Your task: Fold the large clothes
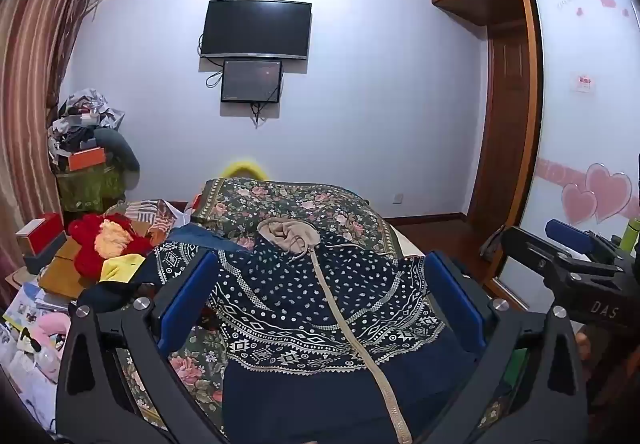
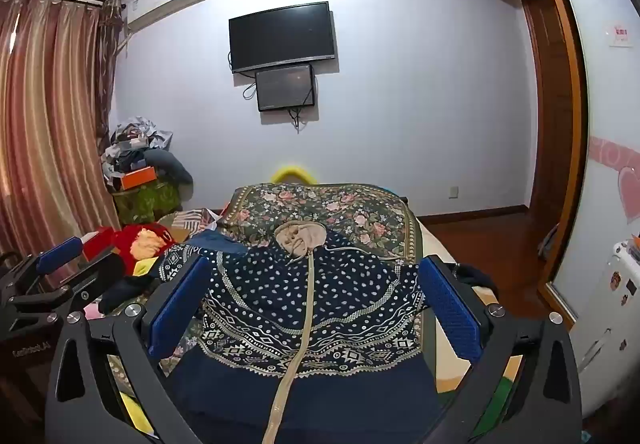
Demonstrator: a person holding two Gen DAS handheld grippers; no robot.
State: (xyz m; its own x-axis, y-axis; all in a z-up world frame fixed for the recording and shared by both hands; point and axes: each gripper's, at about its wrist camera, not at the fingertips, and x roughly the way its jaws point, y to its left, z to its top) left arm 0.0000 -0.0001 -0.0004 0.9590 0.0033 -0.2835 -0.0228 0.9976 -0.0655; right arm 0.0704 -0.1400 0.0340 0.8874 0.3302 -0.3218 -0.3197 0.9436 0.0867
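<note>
A navy hooded jacket [image 1: 320, 304] with white dots, patterned bands and a beige zipper lies spread face up on the floral bed cover [image 1: 288, 200]. Its beige-lined hood [image 1: 286, 234] points away from me. It also shows in the right wrist view [image 2: 312, 304]. My left gripper [image 1: 320, 296] is open and empty, raised over the jacket's lower half. My right gripper [image 2: 314, 300] is open and empty, raised over the same area. The right gripper also shows at the right edge of the left wrist view [image 1: 576, 256]. The left gripper shows at the left edge of the right wrist view [image 2: 60, 268].
A pile of red and yellow clothes and boxes [image 1: 104, 244] lies left of the bed. A cluttered stand [image 1: 88, 164] is by the curtain. A TV [image 1: 256, 30] hangs on the far wall. A wardrobe with heart stickers [image 1: 592, 148] stands at the right.
</note>
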